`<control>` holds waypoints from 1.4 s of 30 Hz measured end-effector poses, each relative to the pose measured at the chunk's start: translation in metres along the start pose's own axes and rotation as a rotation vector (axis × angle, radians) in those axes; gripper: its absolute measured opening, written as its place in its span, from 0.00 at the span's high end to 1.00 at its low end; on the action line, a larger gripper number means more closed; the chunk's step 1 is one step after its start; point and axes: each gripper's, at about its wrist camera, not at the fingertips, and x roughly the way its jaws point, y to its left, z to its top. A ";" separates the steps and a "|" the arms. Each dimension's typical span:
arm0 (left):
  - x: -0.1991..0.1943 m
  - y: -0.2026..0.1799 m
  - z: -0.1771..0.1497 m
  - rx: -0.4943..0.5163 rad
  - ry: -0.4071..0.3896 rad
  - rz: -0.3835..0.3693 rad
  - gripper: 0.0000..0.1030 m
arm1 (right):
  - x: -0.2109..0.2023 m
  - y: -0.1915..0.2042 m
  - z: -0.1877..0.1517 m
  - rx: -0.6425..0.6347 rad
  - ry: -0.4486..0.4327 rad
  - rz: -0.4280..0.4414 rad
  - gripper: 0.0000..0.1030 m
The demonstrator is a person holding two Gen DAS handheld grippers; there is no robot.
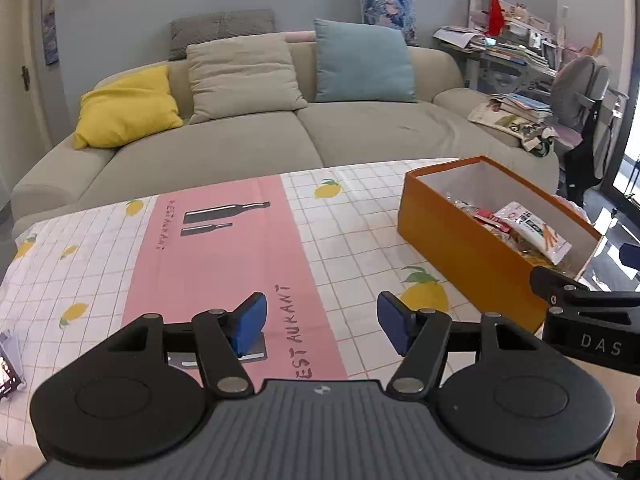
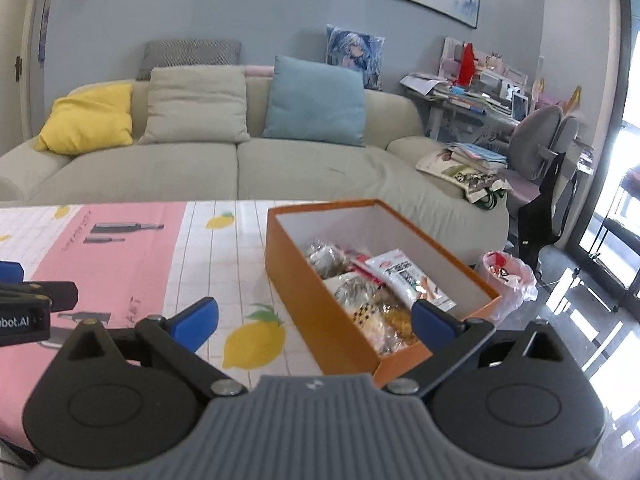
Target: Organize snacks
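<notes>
An orange box [image 2: 320,312] stands on the table's right side, holding several snack packets, with a white packet [image 2: 412,276] on top. It also shows in the left wrist view [image 1: 460,256] with the white packet [image 1: 532,228]. My right gripper [image 2: 316,322] is open and empty, hovering over the box's near left wall. My left gripper [image 1: 322,320] is open and empty above the pink strip of the tablecloth [image 1: 224,264], left of the box. The right gripper's body [image 1: 588,320] shows at the right edge of the left wrist view.
A beige sofa [image 2: 240,168] with yellow, beige and blue cushions runs behind the table. A cluttered desk and a grey chair [image 2: 536,148] stand at the right. A pink bin bag [image 2: 508,280] sits on the floor beyond the box. A small object [image 1: 8,364] lies at the table's left edge.
</notes>
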 end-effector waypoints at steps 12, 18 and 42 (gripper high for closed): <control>-0.003 0.002 0.001 -0.006 -0.001 0.014 0.28 | 0.005 0.005 -0.004 0.018 0.019 0.018 0.03; -0.006 0.001 0.002 0.002 0.003 0.011 0.28 | 0.005 0.005 -0.003 0.014 0.029 0.025 0.03; -0.011 -0.002 0.004 -0.015 0.031 0.007 0.28 | -0.003 0.008 -0.002 0.000 0.039 0.037 0.03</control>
